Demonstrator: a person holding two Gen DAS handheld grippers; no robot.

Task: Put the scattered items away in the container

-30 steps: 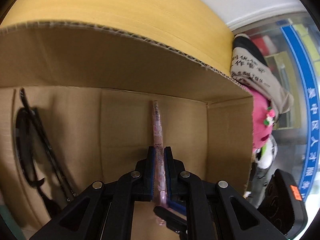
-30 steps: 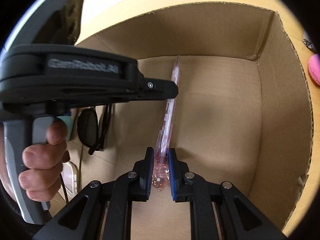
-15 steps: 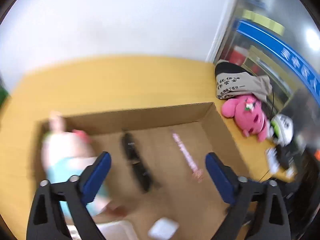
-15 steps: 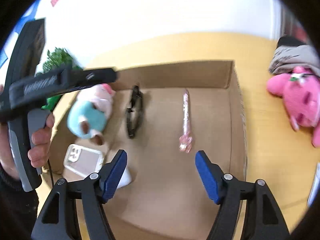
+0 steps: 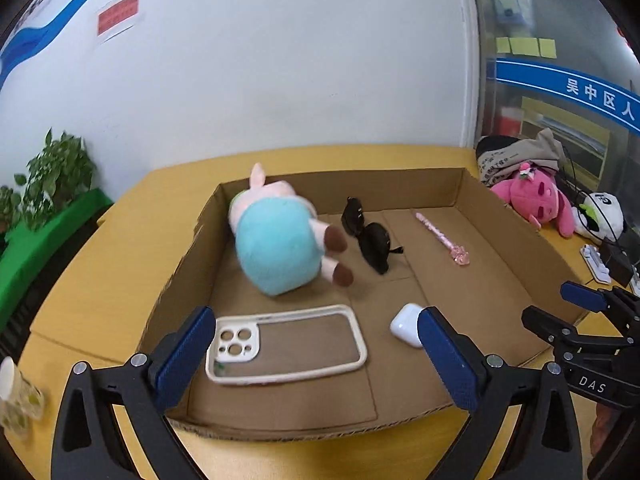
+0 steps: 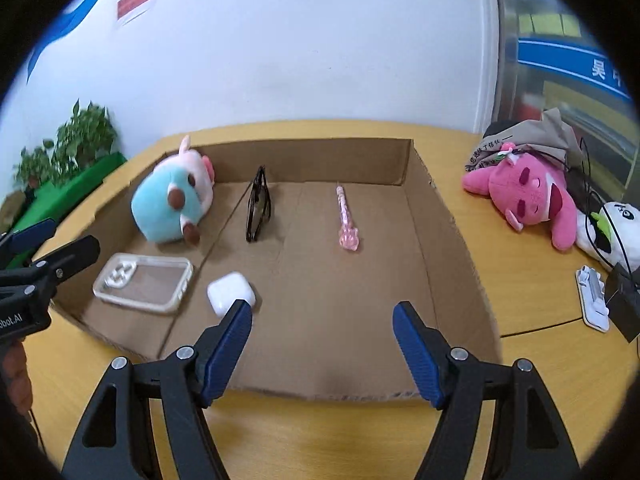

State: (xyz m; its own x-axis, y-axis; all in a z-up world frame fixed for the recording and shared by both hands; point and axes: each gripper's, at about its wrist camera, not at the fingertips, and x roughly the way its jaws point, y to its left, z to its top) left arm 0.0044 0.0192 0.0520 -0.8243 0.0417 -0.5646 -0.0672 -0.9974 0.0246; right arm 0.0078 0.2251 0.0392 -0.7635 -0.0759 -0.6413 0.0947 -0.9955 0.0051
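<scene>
A shallow cardboard box [image 5: 380, 188] [image 6: 320, 164] lies on the yellow table. On its floor are a pink pen [image 5: 438, 236] [image 6: 345, 216], folded black sunglasses [image 5: 370, 236] [image 6: 258, 208], a teal and pink plush [image 5: 276, 248] [image 6: 168, 208], a clear phone case [image 5: 234, 344] [image 6: 120, 276] and a white earbud case [image 5: 404, 322] [image 6: 230, 288]. My left gripper [image 5: 315, 314] hovers open over the box's near left part, holding nothing. My right gripper [image 6: 322, 308] is open and bare above the near edge, well back from the pen.
A pink plush [image 6: 524, 192], a panda plush [image 6: 616, 220] and a grey cloth [image 6: 532, 140] lie on the table right of the box, with a white stand [image 6: 592, 292] and cables. A potted plant [image 5: 52, 176] stands at far left. A white wall backs the table.
Both grippers were shut on the pink pen inside the box. They have opened and drawn back and up, and the pen now lies loose on the box floor.
</scene>
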